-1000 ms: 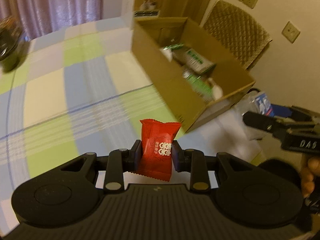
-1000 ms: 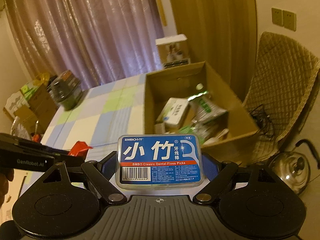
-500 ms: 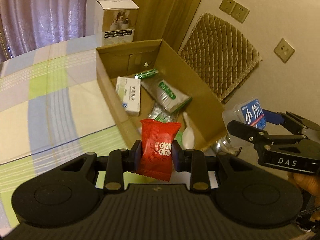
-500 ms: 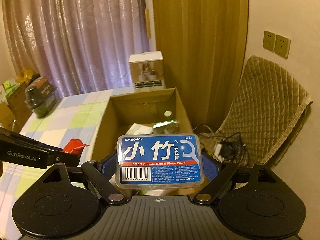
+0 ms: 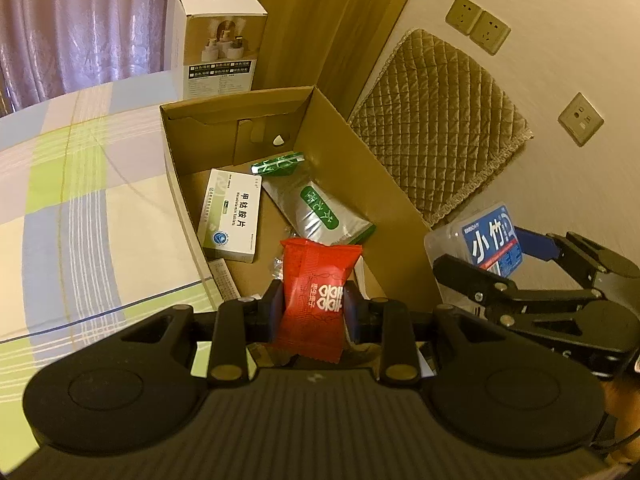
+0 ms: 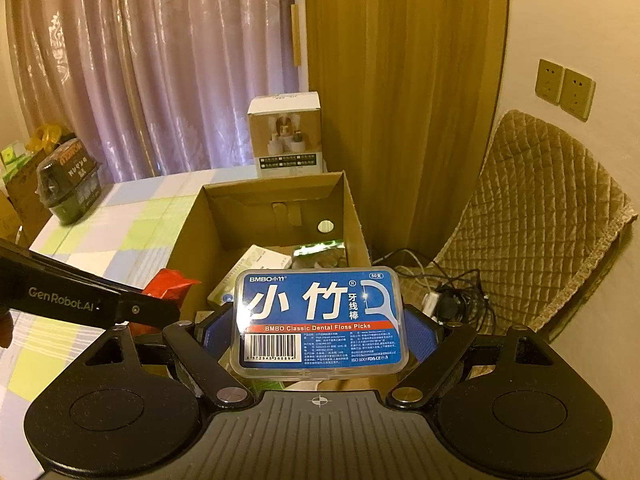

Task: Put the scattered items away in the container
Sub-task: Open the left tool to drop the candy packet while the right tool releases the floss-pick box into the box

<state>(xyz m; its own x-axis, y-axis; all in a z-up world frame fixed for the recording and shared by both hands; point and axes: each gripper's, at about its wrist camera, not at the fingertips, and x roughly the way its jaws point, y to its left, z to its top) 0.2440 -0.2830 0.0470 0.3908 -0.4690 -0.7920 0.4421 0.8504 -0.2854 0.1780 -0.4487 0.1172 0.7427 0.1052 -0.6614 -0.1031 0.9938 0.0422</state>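
Note:
My left gripper (image 5: pixel 314 304) is shut on a red snack packet (image 5: pixel 318 292), held above the near end of the open cardboard box (image 5: pixel 236 120). My right gripper (image 6: pixel 320 332) is shut on a clear blue-labelled floss pick box (image 6: pixel 320 320), just over the cardboard box's (image 6: pixel 276 196) near right edge. In the left wrist view the floss pick box (image 5: pixel 490 240) and right gripper (image 5: pixel 516 264) hang to the right of the carton. Inside lie a white medicine box (image 5: pixel 232 216), a silver-green pouch (image 5: pixel 320 208) and a small green packet (image 5: pixel 278 162).
The carton stands at the edge of a checked bedspread (image 5: pixel 80 200). A white product box (image 5: pixel 218 44) stands behind it. A quilted chair (image 6: pixel 540 216) and cables (image 6: pixel 452 292) are to the right, a dark package (image 6: pixel 70 180) far left.
Both grippers have travelled toward the carton with their items; the carton now sits directly under the red packet, and the floss pick box has come up to its right side.

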